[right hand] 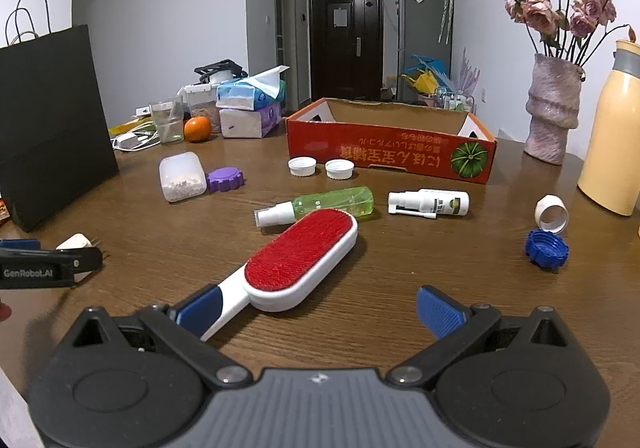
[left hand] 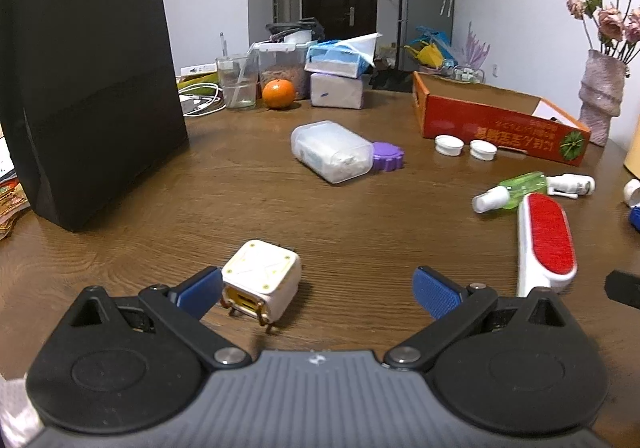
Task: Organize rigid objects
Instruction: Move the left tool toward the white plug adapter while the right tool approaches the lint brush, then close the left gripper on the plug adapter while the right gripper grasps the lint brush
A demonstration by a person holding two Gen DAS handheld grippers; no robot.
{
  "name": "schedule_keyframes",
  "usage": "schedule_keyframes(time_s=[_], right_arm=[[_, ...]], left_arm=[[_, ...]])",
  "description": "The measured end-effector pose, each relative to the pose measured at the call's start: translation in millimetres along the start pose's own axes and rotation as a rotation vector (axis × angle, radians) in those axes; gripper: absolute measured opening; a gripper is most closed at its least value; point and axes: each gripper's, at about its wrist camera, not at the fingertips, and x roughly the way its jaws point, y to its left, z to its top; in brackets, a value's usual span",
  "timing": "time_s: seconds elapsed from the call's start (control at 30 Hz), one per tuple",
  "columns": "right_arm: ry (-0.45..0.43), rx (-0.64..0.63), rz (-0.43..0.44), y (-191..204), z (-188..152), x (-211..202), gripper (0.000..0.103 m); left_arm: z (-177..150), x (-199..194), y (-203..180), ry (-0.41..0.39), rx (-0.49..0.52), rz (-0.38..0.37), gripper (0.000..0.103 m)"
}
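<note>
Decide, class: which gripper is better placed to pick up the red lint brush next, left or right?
Right. The right gripper is open with the lint brush's white handle lying against its left finger. The left gripper is open beside the white charger, and there the brush lies off to its right.

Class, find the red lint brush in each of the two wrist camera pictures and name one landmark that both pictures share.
Left wrist view: the lint brush lies at the right, beyond the left gripper's right finger, pad up.
Right wrist view: it lies at the centre, its handle reaching the right gripper's left finger.
Shared landmark: the red cardboard box behind it on the table.
</note>
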Motion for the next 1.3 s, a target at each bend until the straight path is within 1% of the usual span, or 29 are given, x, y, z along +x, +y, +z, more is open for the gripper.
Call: schedule_keyframes(time_s=[0.5, 0.83, 0.93, 1.03, 1.1, 1.13, 1.23, 1.27, 1.3], right_arm=[[0.061, -0.016, 0.008, 14, 7, 37, 0.103], [0.102, -0.023, -0.02, 22, 12, 64, 0.103], [0.106, -0.016, -0.021, 23, 13, 70, 0.103], [0.103, -0.018, -0.024, 25, 16, 73, 0.103], [0.104, -0.018, -0.02, 26, 17, 74, 0.103], [0.104, -0.018, -0.017, 27, 18, 75, 0.103], [0.102, -0.023, -0.012, 30, 19, 75, 0.103], [0.101, -0.024, -0.011, 31, 19, 75, 0.103], [0.1, -0.025, -0.011, 32, 19, 75, 0.103]], left_arm=[[4, 40, 16, 0.053, 0.0, 0.043, 0.103], [4, 53, 22, 0.065, 0.018, 0.036, 0.103], [4, 55, 24, 0.07, 0.02, 0.032, 0.1], [4, 57, 25, 0.072, 0.02, 0.029, 0.095], [4, 59, 26, 0.078, 0.019, 0.022, 0.085], [4, 60, 26, 0.082, 0.019, 0.02, 0.083], [4, 60, 27, 0.081, 0.018, 0.004, 0.072], [4, 59, 27, 0.078, 0.019, -0.004, 0.065], [4, 59, 27, 0.075, 0.021, -0.006, 0.059]])
